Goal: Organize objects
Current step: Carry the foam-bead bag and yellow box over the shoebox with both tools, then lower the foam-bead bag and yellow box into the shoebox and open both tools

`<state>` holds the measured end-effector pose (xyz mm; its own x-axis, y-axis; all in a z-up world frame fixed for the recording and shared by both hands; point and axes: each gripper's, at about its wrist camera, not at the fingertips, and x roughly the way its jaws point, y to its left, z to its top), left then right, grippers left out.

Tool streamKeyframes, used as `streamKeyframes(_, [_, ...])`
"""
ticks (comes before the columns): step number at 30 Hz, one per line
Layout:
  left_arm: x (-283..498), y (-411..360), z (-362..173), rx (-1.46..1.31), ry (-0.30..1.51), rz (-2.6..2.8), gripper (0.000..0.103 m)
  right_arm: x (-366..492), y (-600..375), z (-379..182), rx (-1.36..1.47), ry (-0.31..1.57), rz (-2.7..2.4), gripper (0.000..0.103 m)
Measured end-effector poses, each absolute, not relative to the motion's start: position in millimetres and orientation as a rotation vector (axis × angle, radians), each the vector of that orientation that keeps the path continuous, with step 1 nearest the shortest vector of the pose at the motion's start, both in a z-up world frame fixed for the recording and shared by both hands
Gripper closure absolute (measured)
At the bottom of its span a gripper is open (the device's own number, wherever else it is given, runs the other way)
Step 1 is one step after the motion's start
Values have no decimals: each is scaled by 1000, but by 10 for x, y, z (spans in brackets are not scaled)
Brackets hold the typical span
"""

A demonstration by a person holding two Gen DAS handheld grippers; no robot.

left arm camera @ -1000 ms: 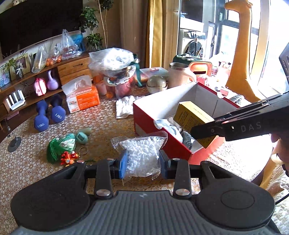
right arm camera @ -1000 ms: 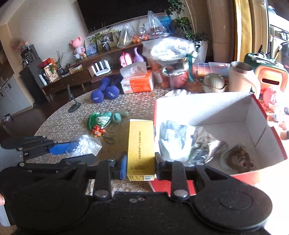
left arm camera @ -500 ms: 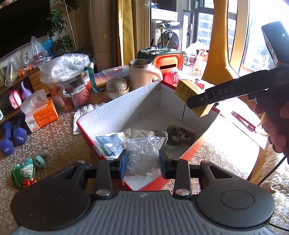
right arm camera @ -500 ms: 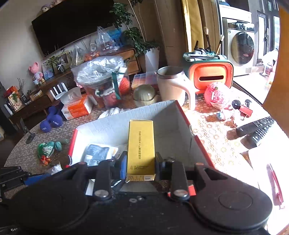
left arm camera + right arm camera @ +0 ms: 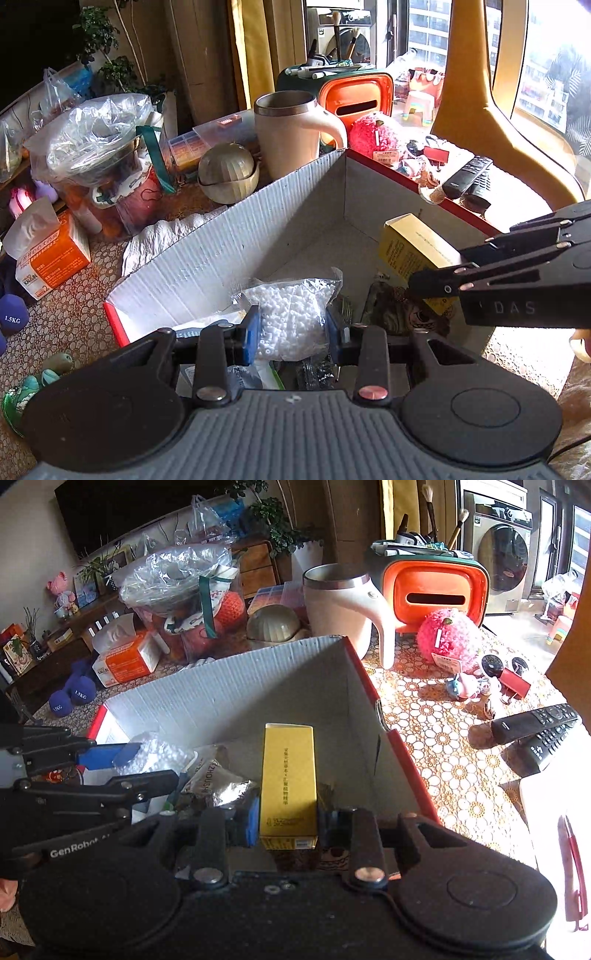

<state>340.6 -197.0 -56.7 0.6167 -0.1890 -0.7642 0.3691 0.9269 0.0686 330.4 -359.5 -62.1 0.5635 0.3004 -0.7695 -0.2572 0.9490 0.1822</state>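
My left gripper (image 5: 293, 330) is shut on a clear bag of white beads (image 5: 293, 314), held over the open red-and-white cardboard box (image 5: 229, 251). My right gripper (image 5: 286, 825) is shut on a tall yellow carton (image 5: 289, 779), also inside the box's opening (image 5: 229, 698). In the left wrist view the yellow carton (image 5: 410, 247) and the right gripper's black fingers (image 5: 480, 280) come in from the right. In the right wrist view the left gripper (image 5: 125, 764) with the bead bag (image 5: 159, 755) sits at the left. Foil packets (image 5: 218, 779) and a brown item (image 5: 406, 310) lie on the box floor.
Behind the box stand a cream mug (image 5: 291, 133), an orange-and-green case (image 5: 354, 96), a round beige bowl (image 5: 227, 171) and a plastic-wrapped basket (image 5: 99, 158). A tissue box (image 5: 48, 254) and dumbbells (image 5: 72, 698) lie left. Remotes (image 5: 535, 727), a pink plush (image 5: 448, 640) and small toys lie right.
Both grippers moved from the table's left side over to the box and sank into its opening, carrying the bead bag and the yellow carton. Both grips stayed the same.
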Motion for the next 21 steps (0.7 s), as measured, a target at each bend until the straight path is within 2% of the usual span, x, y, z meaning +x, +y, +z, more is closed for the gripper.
streamKeyframes(10, [3753,-2016,-898,222,956,-302,68,3531,-3417,-898,18,973,333,75])
streamKeyframes(21, [3800,-1987,-932,208,1001,-305,65,3525,-3409,-987,23,1006,336,73])
